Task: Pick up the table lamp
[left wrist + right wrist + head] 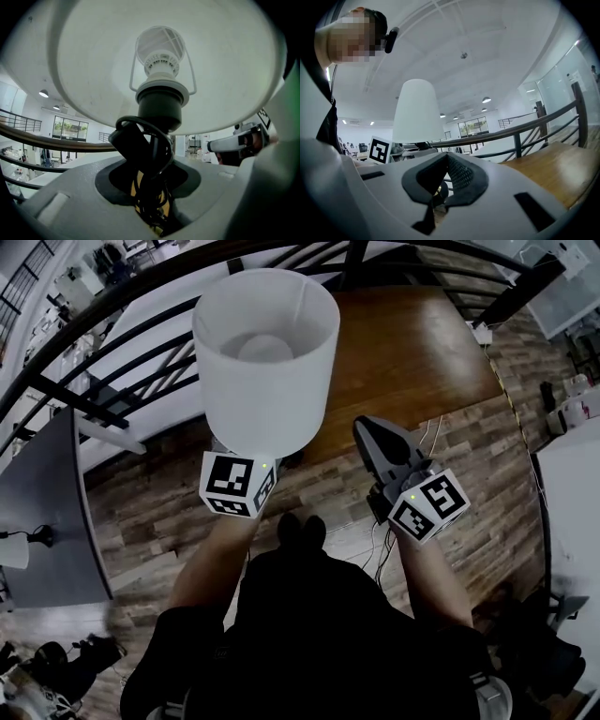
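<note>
The table lamp's white cylindrical shade (267,362) fills the upper middle of the head view, raised in front of me. My left gripper (246,457) sits right under it, its fingertips hidden by the shade. In the left gripper view, my left gripper (150,187) is shut on the lamp's black stem (140,145), with a looped black cable. Above it are the socket (159,105) and bulb (159,51). My right gripper (375,432) is to the right of the lamp, apart from it, jaws together and holding nothing. The right gripper view shows my right gripper (445,159) with the shade (417,110) to its left.
A brown wooden tabletop (412,343) lies ahead on the right, behind a black railing (141,362). A grey desk (37,502) stands at the left and a white surface (572,512) at the right. Cables (375,540) trail on the wood-plank floor below.
</note>
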